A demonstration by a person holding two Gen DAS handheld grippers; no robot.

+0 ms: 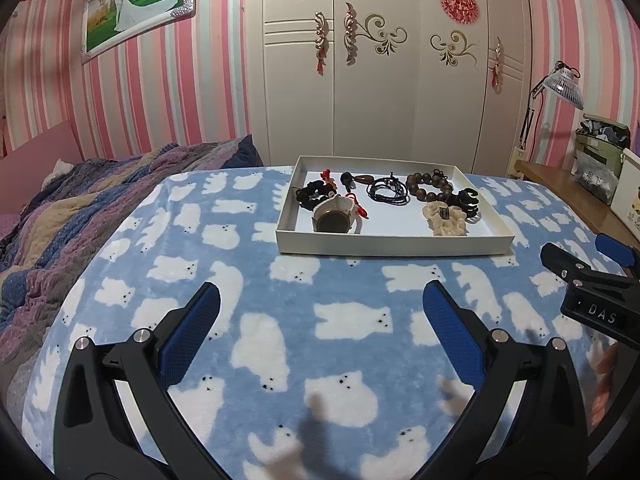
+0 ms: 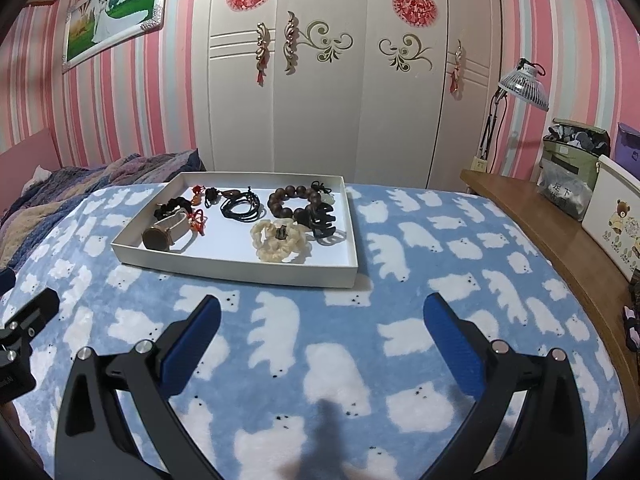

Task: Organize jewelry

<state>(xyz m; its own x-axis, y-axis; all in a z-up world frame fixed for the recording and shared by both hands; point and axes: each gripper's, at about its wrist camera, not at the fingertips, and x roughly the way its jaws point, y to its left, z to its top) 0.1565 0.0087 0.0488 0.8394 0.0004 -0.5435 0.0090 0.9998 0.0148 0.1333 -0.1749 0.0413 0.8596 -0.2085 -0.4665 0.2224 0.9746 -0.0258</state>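
Observation:
A shallow white tray lies on the blue bear-print blanket, holding all the jewelry. In it are a watch with a pale strap, a coil of black cord, a dark wooden bead bracelet, a cream scrunchie, a black claw clip and small red-and-black charms. My left gripper is open, short of the tray, empty. My right gripper is open too, empty, also short of the tray and seen from the left wrist view.
A rumpled striped quilt lies to the left. A wooden side table with bags and a box stands at the right, with a desk lamp above. A white wardrobe stands behind the bed.

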